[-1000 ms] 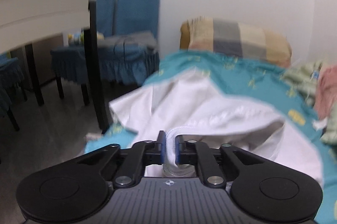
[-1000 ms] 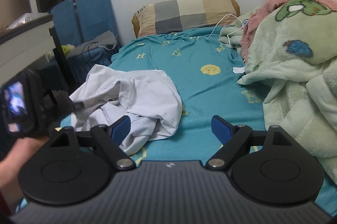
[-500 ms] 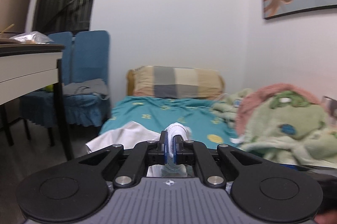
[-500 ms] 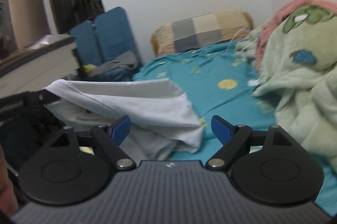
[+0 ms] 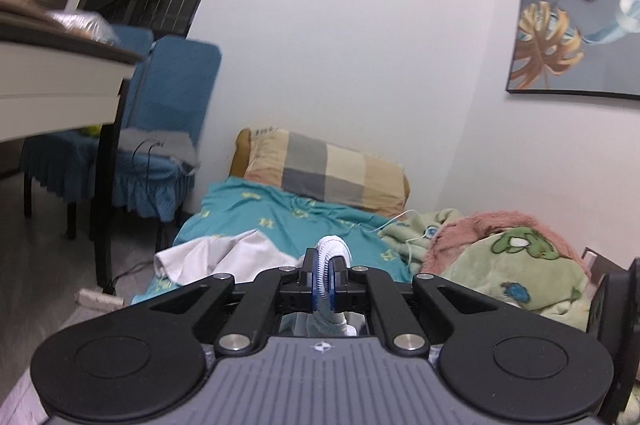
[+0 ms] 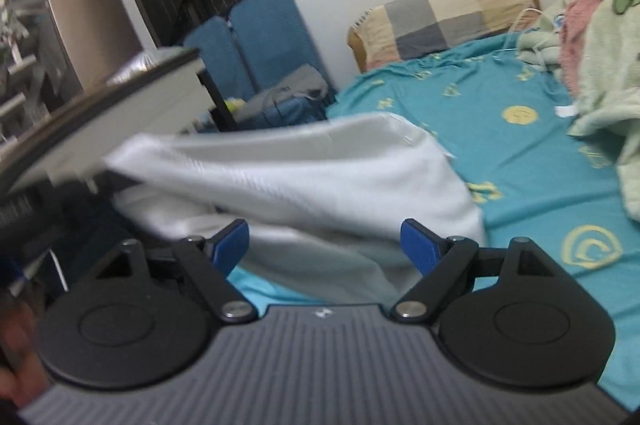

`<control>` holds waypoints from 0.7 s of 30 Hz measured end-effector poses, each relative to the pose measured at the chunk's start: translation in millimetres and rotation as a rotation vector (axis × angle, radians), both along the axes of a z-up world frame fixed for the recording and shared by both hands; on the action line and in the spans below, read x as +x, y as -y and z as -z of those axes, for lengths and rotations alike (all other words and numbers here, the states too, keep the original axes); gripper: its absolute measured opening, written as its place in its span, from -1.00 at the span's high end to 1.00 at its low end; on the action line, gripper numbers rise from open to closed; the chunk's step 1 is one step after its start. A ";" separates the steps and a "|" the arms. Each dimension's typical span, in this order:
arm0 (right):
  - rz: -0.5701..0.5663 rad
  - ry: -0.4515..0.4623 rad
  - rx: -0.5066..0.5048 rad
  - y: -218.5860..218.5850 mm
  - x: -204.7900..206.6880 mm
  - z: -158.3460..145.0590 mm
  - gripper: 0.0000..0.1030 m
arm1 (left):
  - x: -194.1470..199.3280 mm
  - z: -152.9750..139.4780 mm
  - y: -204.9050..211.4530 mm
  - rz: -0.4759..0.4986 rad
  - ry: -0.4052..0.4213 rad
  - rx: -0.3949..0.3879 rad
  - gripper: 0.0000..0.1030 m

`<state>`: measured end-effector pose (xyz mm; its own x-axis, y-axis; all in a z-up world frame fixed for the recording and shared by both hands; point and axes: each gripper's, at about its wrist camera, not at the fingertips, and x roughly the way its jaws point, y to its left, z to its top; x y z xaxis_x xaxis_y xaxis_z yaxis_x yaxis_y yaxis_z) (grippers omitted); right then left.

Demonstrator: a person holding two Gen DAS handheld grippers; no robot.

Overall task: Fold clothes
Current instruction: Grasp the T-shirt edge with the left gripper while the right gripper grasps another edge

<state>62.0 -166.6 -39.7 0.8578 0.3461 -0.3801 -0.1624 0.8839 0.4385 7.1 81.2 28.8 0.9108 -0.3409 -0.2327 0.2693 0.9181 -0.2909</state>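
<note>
Both wrist views look low along the bed (image 5: 280, 221) toward the pillow (image 6: 444, 17); garment close.

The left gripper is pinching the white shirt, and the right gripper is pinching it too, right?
Not quite. The left gripper is shut on a ribbed edge of the white shirt, but the right wrist view shows the right gripper with its jaws wide open, holding nothing; the shirt lies just beyond its fingertips.

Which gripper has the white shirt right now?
The left gripper: shut on the white shirt's ribbed edge. The right gripper is open, holding nothing.
</note>
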 end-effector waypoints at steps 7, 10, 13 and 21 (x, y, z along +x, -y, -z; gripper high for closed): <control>-0.041 -0.020 -0.085 -28.6 36.8 10.2 -0.64 | 9.8 7.3 -9.6 -0.007 -0.035 -0.022 0.89; 0.069 -0.037 -0.129 -23.4 47.9 19.7 -0.64 | 15.0 11.5 -3.8 -0.069 -0.037 0.006 0.90; 0.205 -0.039 -0.182 -3.3 45.6 16.4 -0.64 | 24.8 17.2 -1.4 -0.120 -0.075 0.023 0.90; 0.421 0.020 -0.344 44.9 18.1 -20.2 -0.65 | 41.2 41.7 44.5 -0.030 -0.148 0.110 0.89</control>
<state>80.0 -211.5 -19.5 0.9036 -0.1704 -0.3931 0.2315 0.9662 0.1132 48.3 36.7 -12.8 0.8732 -0.2795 -0.3992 0.2036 0.9535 -0.2222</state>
